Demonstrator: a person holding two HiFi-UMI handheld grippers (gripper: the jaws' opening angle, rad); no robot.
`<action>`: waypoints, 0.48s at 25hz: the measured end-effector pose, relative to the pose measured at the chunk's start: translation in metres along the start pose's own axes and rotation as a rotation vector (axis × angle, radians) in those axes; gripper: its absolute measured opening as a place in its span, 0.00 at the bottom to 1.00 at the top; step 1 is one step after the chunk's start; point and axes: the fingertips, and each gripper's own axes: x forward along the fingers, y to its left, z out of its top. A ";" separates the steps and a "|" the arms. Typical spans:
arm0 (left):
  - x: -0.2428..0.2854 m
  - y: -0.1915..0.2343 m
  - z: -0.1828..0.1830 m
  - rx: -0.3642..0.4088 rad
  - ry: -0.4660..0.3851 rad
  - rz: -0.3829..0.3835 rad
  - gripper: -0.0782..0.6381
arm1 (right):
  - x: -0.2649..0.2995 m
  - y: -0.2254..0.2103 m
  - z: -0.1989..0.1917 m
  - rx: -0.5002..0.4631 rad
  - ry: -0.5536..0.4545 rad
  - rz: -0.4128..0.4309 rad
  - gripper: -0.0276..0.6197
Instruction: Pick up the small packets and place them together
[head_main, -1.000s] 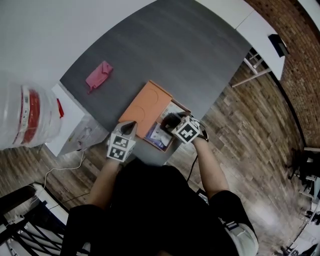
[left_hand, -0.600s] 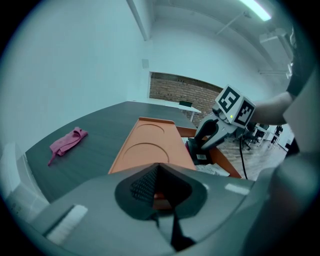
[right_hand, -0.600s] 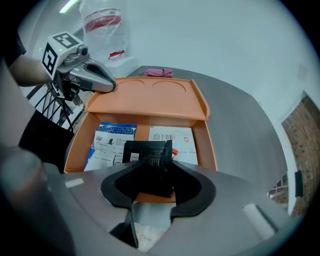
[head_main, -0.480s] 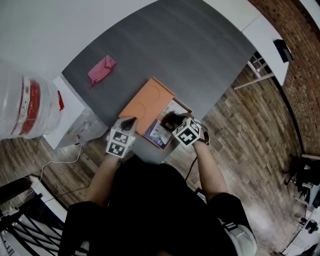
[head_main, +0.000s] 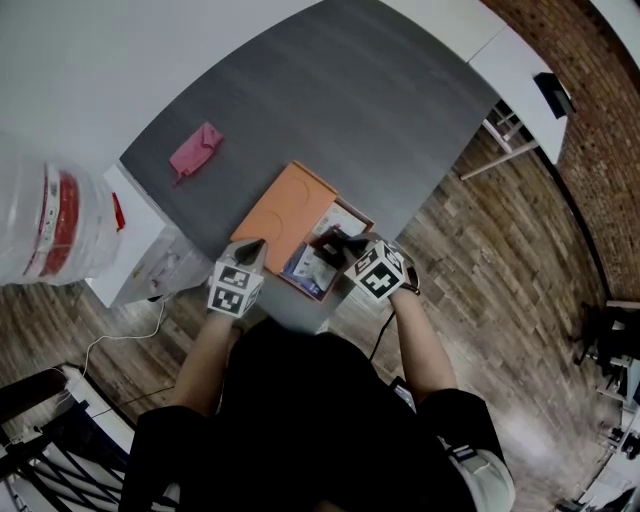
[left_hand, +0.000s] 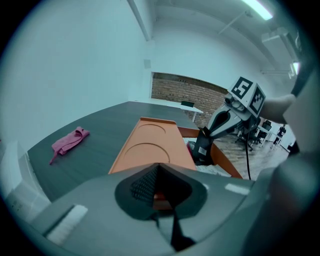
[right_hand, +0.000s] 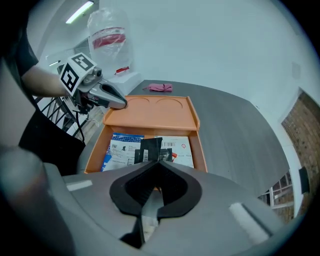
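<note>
1. Your right gripper (right_hand: 159, 161) has its jaws pressed together on a small black packet (right_hand: 149, 149) with a white label. It pinches the packet's near edge, so the rest hangs clear just beyond the tips.
2. Those jaws have just been closing from wide apart. The gripper also sits a little higher over the box than it did a second ago, so the packet now looks lifted off the pile.
3. Directly below that gripper, a flat blue-and-white packet (right_hand: 120, 150) and a white barcoded packet (right_hand: 177, 147) lie side by side in the shallow orange tray (right_hand: 202, 150). I judge that this is where the packets are kept together.
4. Your left gripper (left_hand: 159, 166), off to the right gripper's left, is closed on the near corner of the orange lid (right_hand: 150, 112) with two round recesses. I judge that it steadies the open box while the other hand lifts. It has not shifted.
5. Beyond both grippers, on the dark grey tabletop (right_hand: 235, 130), a crumpled pink cloth (right_hand: 161, 87) lies well apart from them.
</note>
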 end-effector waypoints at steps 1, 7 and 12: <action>0.000 0.000 0.000 -0.001 -0.001 0.000 0.11 | -0.003 0.000 0.001 0.002 -0.009 0.003 0.05; 0.003 0.002 0.002 -0.005 -0.005 0.009 0.11 | -0.028 -0.010 0.018 0.004 -0.090 -0.015 0.05; 0.005 0.002 0.001 -0.006 -0.003 0.012 0.11 | -0.056 -0.022 0.051 0.048 -0.232 -0.028 0.05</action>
